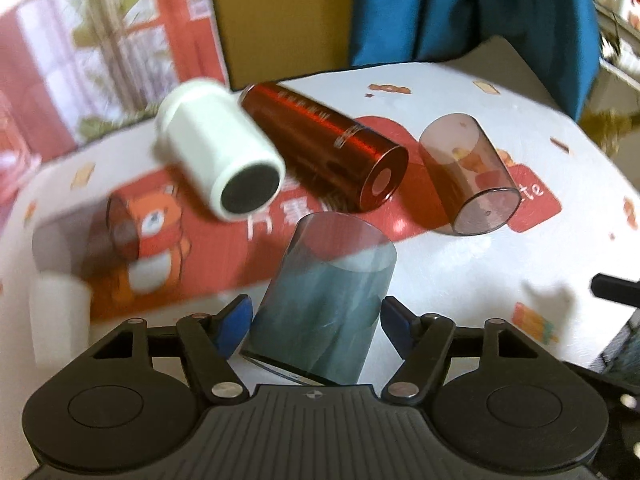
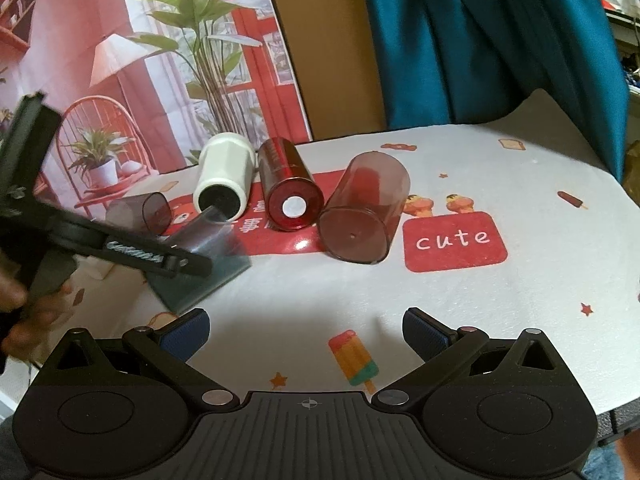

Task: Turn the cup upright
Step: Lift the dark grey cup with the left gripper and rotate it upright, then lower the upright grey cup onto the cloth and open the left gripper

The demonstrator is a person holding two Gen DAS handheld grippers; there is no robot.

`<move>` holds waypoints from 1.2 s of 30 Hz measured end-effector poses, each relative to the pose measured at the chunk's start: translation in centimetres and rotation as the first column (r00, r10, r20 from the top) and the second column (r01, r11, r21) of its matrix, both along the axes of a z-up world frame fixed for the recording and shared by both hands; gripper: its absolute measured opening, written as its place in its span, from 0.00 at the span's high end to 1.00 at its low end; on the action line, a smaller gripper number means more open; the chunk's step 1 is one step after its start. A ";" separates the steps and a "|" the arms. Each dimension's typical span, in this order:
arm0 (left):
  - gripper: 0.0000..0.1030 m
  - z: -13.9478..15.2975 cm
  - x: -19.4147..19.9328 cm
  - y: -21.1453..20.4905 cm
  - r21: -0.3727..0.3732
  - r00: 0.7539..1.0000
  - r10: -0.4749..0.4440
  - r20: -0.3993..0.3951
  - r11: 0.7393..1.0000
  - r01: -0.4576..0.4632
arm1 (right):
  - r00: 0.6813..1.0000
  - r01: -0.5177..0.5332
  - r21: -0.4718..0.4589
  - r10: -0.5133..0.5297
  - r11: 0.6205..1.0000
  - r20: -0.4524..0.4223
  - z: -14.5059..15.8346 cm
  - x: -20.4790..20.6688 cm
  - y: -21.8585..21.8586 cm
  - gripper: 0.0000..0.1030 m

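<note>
Now my left gripper (image 1: 316,320) has the blue see-through cup (image 1: 320,304) sitting between its jaws. The blue pads are close on both sides of the cup, but I cannot tell if they really squeeze it yet, because I see small gaps and the picture is blurry. In my right wrist view the same cup (image 2: 204,256) sits at about 9 o'clock, tilted, with the left gripper's black arm across it.

My right gripper (image 2: 306,334) is wide open and holds nothing. Only the bench (image 2: 500,304) with its cartoon cloth is below it.

The other cups all lie on their sides. The white cup (image 1: 218,152) is at about 11 o'clock in my left view, the shiny red cup (image 1: 328,148) lies just beside it at 12 o'clock, and a smoky brown cup (image 1: 464,176) lies at 1 o'clock. Another small smoky cup (image 1: 120,228) lies at 9 o'clock.

I think the blue cup is thin plastic, so it should be light and a bit bendy. It also looks smooth and slippery. A hard squeeze could squash it or make it pop out. I would hold it around the middle of its wall, gently, and turn it slowly so the open end faces up.
</note>
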State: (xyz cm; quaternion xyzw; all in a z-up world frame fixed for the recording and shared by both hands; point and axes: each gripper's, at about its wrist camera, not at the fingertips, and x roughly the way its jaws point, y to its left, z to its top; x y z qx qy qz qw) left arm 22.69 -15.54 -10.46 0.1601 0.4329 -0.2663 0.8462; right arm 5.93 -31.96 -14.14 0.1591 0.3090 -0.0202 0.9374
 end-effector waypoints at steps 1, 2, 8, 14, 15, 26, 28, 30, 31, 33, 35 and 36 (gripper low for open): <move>0.29 0.0 -0.3 0.6 -0.022 1.000 0.025 -0.019 0.999 -0.025 | 1.000 0.000 0.002 0.000 1.000 0.000 0.0 0.0 0.0 0.00; 0.30 0.0 -0.6 1.1 -0.041 0.998 0.054 -0.039 0.998 -0.056 | 1.000 -0.001 0.003 0.001 1.000 0.000 0.0 -0.1 0.0 0.00; 0.33 -0.7 -2.4 3.1 -0.117 0.963 0.214 -0.162 0.965 -0.234 | 1.000 -0.003 0.003 0.003 1.000 -0.007 -0.1 -0.1 0.1 0.00; 0.33 -1.2 -3.6 2.4 -0.166 0.948 0.214 -0.237 0.952 -0.256 | 1.000 0.003 -0.004 -0.003 1.000 -0.008 0.2 -0.4 0.1 0.00; 0.32 -1.2 -3.6 2.6 -0.180 0.944 0.214 -0.253 0.948 -0.263 | 1.000 0.007 -0.005 -0.007 1.000 -0.009 0.2 -0.4 0.0 0.00; 0.20 -0.2 -4.4 4.2 -0.284 0.940 0.224 -0.256 0.912 -0.295 | 0.999 0.020 -0.021 -0.021 1.000 -0.042 0.6 -0.6 0.1 0.00; 0.19 0.9 -4.7 4.8 -0.311 0.948 0.226 -0.225 0.905 -0.289 | 0.999 0.017 -0.029 -0.019 0.999 -0.046 0.7 -0.6 0.3 0.00; 0.19 2.0 -5.1 5.5 -0.328 0.953 0.242 -0.180 0.899 -0.290 | 0.999 0.017 -0.034 -0.018 0.999 -0.050 0.8 -0.6 0.4 0.00; 0.19 2.6 -5.3 5.9 -0.335 0.955 0.252 -0.158 0.896 -0.292 | 0.999 0.017 -0.038 -0.019 0.999 -0.051 1.0 -0.5 0.5 0.00; 0.18 3.6 -5.8 7.1 -0.341 0.952 0.287 -0.110 0.889 -0.307 | 0.999 0.013 -0.054 -0.016 0.998 -0.051 1.3 -0.5 0.6 0.00; 0.15 4.5 -6.0 8.1 -0.331 0.944 0.324 -0.065 0.885 -0.327 | 0.999 0.001 -0.097 -0.004 0.995 -0.039 1.9 -0.4 1.1 0.00; 0.13 4.8 -6.3 8.8 -0.322 0.937 0.346 -0.037 0.884 -0.339 | 0.999 -0.009 -0.118 0.005 0.993 -0.033 2.1 -0.3 1.4 0.00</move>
